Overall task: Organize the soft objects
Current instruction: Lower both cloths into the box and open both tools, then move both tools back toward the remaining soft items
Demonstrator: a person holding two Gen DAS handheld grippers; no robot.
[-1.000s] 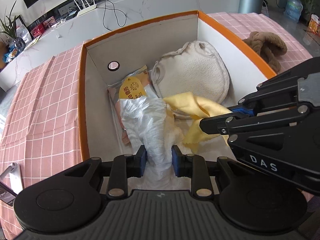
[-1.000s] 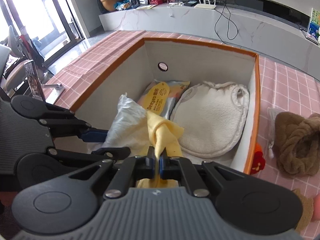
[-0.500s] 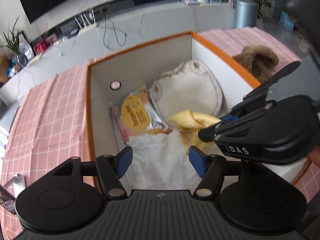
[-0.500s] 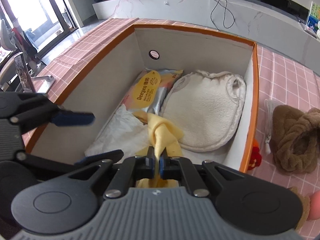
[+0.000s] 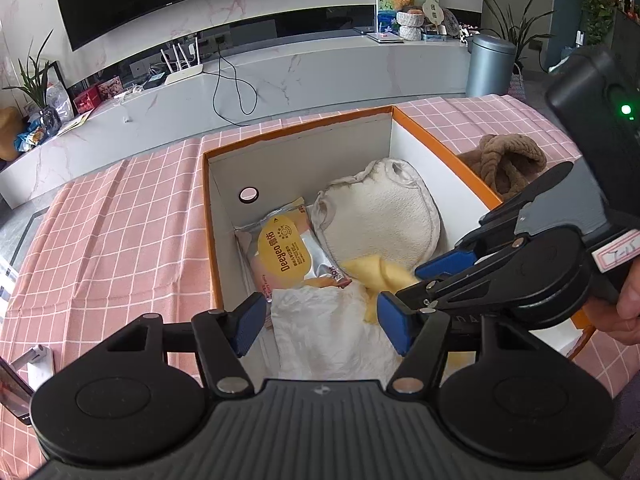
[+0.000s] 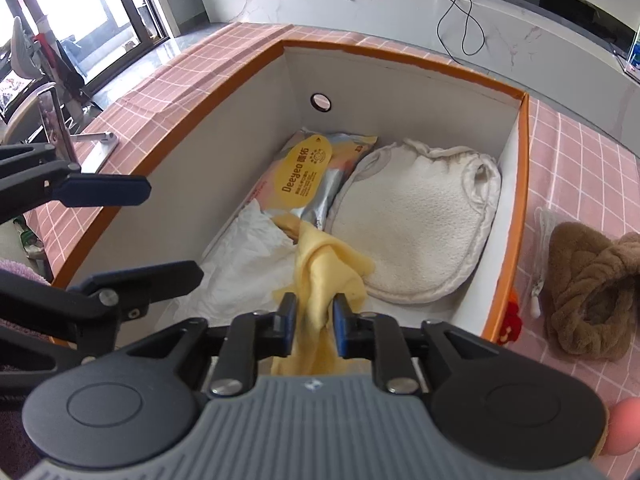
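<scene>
Left tool [image 5: 322, 322] off white cloth [image 5: 328, 320]; right tool [image 6: 314, 320] just opening.

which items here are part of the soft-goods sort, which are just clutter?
Job:
box
white cloth
yellow cloth, between the right gripper's just-opened jaws
cream pad
wipes pack
brown plush, outside on the tablecloth
left gripper, open

Clutter:
router
bin
phone stand

Box [image 6: 516, 216] on table [image 5: 120, 220]. In box: packet [image 6: 308, 176] at far left, pouch [image 6: 416, 236] to its right, both against far wall; sheet [image 6: 248, 264] at near left, cloth [image 6: 320, 268] overlapping it. Plush [image 6: 592, 288] on table right of box, outside
</scene>
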